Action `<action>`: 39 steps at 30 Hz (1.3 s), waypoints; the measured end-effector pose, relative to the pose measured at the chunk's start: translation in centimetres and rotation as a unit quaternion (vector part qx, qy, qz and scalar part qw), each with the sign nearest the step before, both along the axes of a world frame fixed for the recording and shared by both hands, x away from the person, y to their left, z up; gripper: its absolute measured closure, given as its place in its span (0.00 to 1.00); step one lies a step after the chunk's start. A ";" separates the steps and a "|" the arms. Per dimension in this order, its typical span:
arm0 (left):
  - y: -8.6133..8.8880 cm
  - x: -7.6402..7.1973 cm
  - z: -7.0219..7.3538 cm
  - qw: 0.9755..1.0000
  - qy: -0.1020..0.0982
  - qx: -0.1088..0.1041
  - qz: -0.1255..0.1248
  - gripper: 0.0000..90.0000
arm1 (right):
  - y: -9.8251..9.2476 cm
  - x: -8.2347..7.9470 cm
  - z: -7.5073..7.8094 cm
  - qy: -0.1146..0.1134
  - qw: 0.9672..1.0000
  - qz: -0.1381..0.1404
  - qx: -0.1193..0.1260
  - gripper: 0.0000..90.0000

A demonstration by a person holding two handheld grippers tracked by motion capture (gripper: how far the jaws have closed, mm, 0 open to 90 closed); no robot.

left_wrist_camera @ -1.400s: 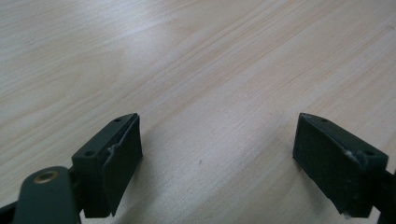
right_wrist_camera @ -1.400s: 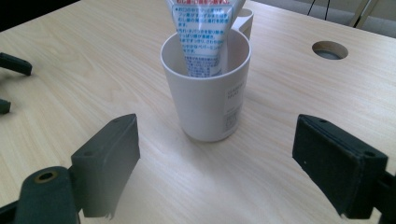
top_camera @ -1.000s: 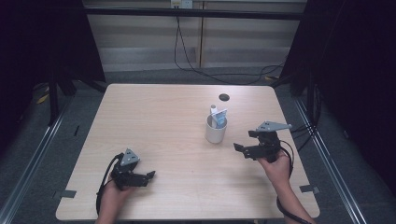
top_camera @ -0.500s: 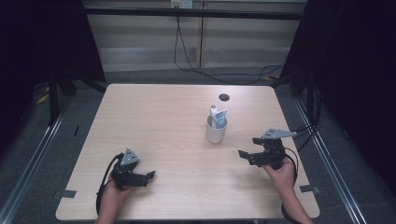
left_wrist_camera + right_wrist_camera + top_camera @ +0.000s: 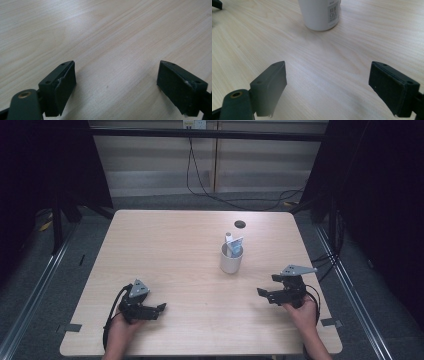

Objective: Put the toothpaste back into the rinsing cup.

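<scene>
We have both tongs low near the tabletop's (image 5: pixel 170 250) near edge, well apart: left tongs (image 5: pixel 159 308) toward the near-left corner, right tongs (image 5: pixel 261 292) toward the near-right corner. Both sit wide open with nothing between the jaws; the left gripper view has bare wood in the gap of the left tongs (image 5: pixel 116 82), same for the right tongs (image 5: pixel 327 85) in the right gripper view. The white cup (image 5: pixel 231 260) stands upright a bit right of the tabletop's centre, with a tube (image 5: pixel 235 245) and what looks like a small bottle sticking out of its top; it's nearer our right tongs but not touching them. A small dark disc (image 5: pixel 240 224) lies beyond the cup toward the far edge. Risk, as we judge it: the cup is light-looking and top-heavy with its contents, so a fast or off-centre approach from the right tongs could knock it over or push it along the wood; one jaw clipping the rim could spill the tube out. A pinch on the tube alone might drag the cup up with it. The high view gives us the cup's contents and both tongs at once; the right gripper view shows instead the cup's (image 5: pixel 319 15) lower wall with a printed label, top cut off.
</scene>
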State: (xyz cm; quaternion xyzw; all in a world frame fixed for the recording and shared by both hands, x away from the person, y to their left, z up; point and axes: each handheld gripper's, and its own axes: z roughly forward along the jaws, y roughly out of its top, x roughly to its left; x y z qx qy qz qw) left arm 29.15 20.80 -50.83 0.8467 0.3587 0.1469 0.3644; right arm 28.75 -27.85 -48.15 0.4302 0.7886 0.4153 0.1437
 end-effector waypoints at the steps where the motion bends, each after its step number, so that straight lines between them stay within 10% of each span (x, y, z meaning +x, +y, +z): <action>1: 0.0 0.0 0.0 1.000 0.000 0.000 0.000 0.17 | 0.0 -0.1 -0.1 0.001 1.000 0.000 -0.001 0.16; 39: 0.0 0.0 0.0 1.000 0.000 0.000 0.000 0.17 | -0.6 -1.3 -2.6 0.020 0.999 0.009 -0.047 0.16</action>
